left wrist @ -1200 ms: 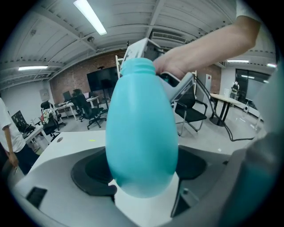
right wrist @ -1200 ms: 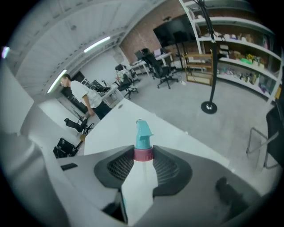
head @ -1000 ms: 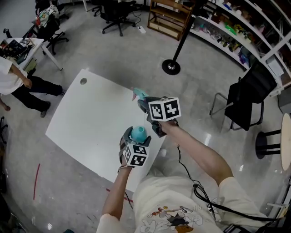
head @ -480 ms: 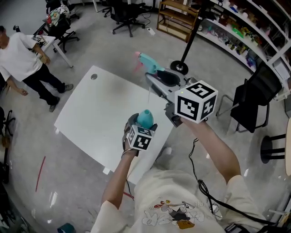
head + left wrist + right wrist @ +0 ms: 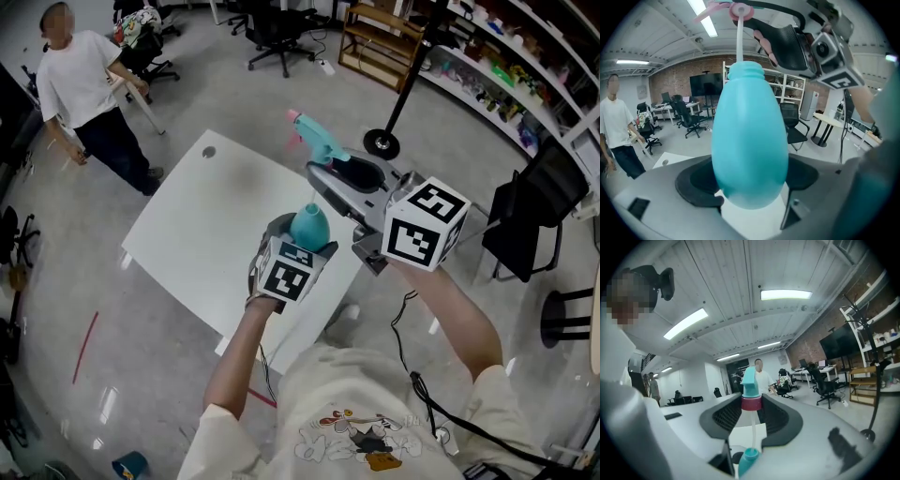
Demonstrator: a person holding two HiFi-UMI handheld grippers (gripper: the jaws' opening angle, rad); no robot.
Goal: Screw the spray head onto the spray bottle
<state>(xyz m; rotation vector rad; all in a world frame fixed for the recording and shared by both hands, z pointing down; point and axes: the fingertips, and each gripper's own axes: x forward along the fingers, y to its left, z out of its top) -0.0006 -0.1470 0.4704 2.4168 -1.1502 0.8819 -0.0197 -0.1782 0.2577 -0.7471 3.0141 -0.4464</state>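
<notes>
Left tool point(image 5: 751, 190), clamped on the upright teal egg-shaped plastic spray bottle point(image 5: 750, 140). Right tool point(image 5: 751, 412), gripping the teal spray head point(image 5: 319, 142) at its pink collar point(image 5: 751, 403), holds it directly above. The white dip tube point(image 5: 739, 40) hangs vertically and reaches the bottle's neck, with the collar well clear of it.

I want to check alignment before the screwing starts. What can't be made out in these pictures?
- Spray bottle, lower half: head view, hidden behind the left gripper's marker cube.
- Spray head, trigger and nozzle: left gripper view, cut off by the top edge.
- Dip tube, lower end: all views, hidden by the bottle's opaque neck.
- Pink collar, inner threads: no view looks inside it.
</notes>
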